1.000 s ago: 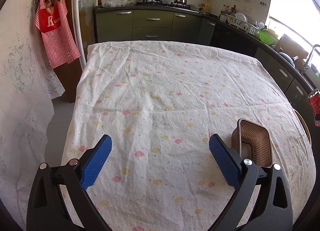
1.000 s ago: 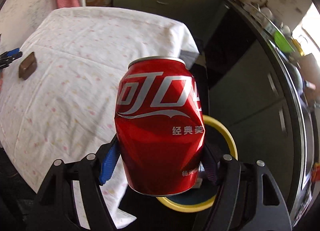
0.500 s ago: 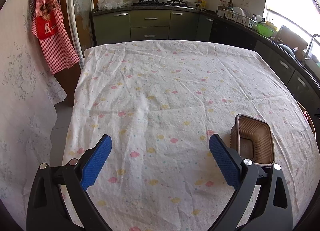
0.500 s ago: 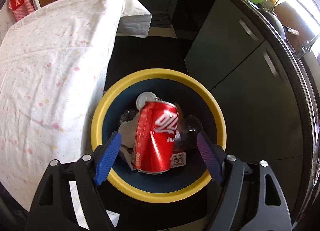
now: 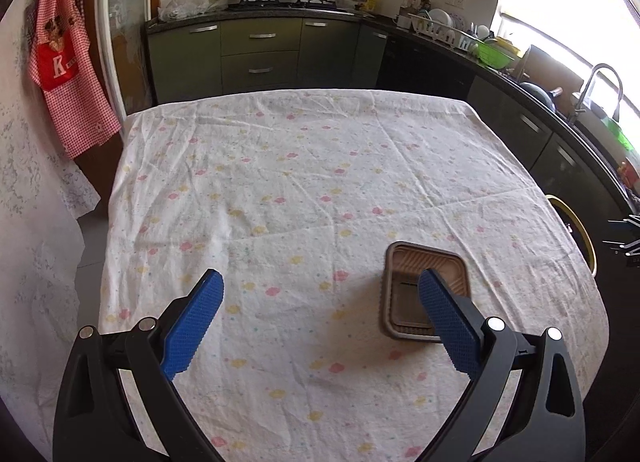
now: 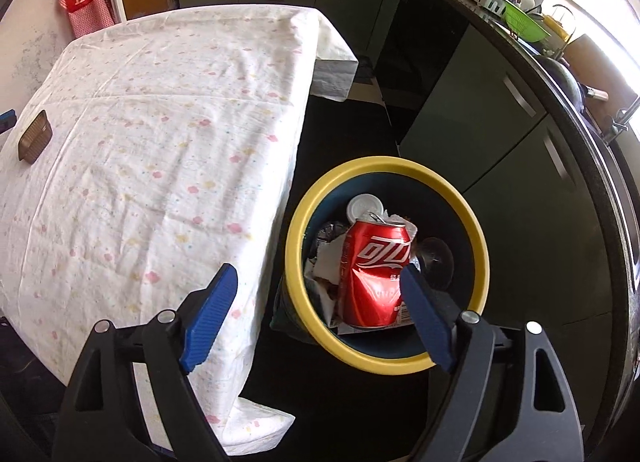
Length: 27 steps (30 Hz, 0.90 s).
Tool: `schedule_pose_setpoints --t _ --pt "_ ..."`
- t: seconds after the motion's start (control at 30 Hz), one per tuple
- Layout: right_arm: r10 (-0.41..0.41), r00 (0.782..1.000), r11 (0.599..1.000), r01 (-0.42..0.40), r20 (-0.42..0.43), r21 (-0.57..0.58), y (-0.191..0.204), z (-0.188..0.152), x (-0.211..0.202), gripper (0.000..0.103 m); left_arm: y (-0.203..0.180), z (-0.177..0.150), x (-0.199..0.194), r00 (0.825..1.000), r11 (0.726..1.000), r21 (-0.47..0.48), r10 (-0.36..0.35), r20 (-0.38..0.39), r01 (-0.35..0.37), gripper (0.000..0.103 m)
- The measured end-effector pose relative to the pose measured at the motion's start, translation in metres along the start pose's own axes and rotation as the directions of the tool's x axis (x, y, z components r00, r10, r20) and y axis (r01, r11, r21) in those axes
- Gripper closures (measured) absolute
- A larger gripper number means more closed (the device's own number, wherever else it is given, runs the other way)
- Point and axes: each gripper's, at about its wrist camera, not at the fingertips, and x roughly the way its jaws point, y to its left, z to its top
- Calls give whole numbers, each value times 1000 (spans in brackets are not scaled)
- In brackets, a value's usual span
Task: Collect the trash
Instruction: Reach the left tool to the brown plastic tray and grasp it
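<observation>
- Left wrist view: left gripper [image 5: 320, 308] spread wide, nothing between the blue pads [image 5: 192, 326], hovering over the counter [image 5: 304, 182] with its floral cloth.
- Brown plastic tray [image 5: 424, 290] lies on the cloth, partly behind the right-hand pad, not gripped.
- Yellow rim of the trash bin [image 5: 576, 230] peeks past the counter's right edge.
- Red checked apron [image 5: 68, 58] hangs at far left; kitchen cabinets [image 5: 260, 54] behind.
- Right wrist view: right gripper [image 6: 320, 308] wide, holding nothing, above the counter's [image 6: 160, 134] edge and the bin.
- Dented red cola can [image 6: 374, 274] lies inside the yellow-rimmed trash bin [image 6: 296, 270] on top of paper scraps [image 6: 326, 262] and a white lid [image 6: 365, 208].
- Bin stands on the dark floor just beside the counter.
- Brown tray [image 6: 35, 137] sits near the counter's left side, well apart from the bin.
</observation>
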Motion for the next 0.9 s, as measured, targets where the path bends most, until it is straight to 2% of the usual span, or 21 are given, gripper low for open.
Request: schedule_pose_setpoints --t 0.23,0.4,0.7,0.9 --pt "51 998 999 -51 23 -17 15 0 0 24 -49 13 9 998 994 102 -40 -49 45 5" --pt "83 996 996 -82 29 -31 22 -2 1 24 -76 12 25 996 985 170 -21 -88 35 5" --pt "107 994 994 -106 16 -36 25 -8 9 24 -80 10 52 988 978 208 8 -154 25 5" --pt "116 993 992 -116 5 -46 30 -6 14 24 -82 7 55 987 971 239 14 -160 25 8"
